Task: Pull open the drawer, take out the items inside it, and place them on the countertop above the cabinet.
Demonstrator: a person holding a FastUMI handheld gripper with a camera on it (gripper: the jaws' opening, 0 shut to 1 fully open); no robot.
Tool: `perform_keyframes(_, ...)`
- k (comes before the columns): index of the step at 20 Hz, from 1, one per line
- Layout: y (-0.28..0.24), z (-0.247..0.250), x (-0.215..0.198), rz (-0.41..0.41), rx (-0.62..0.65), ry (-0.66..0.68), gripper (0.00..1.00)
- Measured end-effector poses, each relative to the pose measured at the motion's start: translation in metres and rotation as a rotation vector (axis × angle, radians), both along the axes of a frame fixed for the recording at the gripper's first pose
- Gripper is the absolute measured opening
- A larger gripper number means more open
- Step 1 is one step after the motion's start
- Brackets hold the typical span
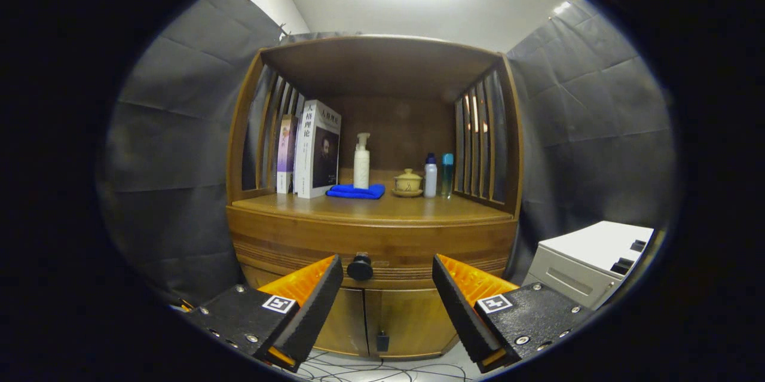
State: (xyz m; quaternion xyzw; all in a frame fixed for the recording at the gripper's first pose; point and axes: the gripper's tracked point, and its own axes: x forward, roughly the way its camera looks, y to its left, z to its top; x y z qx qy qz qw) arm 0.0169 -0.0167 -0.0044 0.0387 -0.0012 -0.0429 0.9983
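Your tool (387, 286) was spread wide and held nothing, its fingers (311, 304) flanking the black knob (360, 266) of the closed drawer (370, 247), which sat beyond them, untouched. Above it, the worktop (382, 205) carried books (311, 149), a pump bottle (361, 161) on a blue cloth (357, 191), a lidded cup (408, 181) and two small bottles (438, 175).

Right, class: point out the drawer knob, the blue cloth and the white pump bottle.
drawer knob (360, 267), gripper view, middle of its round black face, ahead of the open fingers.
blue cloth (356, 192), gripper view, middle of the folded top.
white pump bottle (361, 170), gripper view, middle of its body.
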Motion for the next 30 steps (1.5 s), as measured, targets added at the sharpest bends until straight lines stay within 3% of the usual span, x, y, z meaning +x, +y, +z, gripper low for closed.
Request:
perform_keyframes(7,0.014,-0.006,0.052,0.009,0.006,0.033,0.95)
perform_keyframes(18,0.026,-0.066,0.115,0.077,0.035,0.197,0.94)
perform_keyframes(22,0.032,-0.073,0.120,0.088,0.037,0.210,0.79)
perform_keyframes(25,0.030,-0.080,0.125,0.075,0.021,0.228,0.57)
perform_keyframes(30,0.030,-0.077,0.132,0.072,0.048,0.235,0.51)
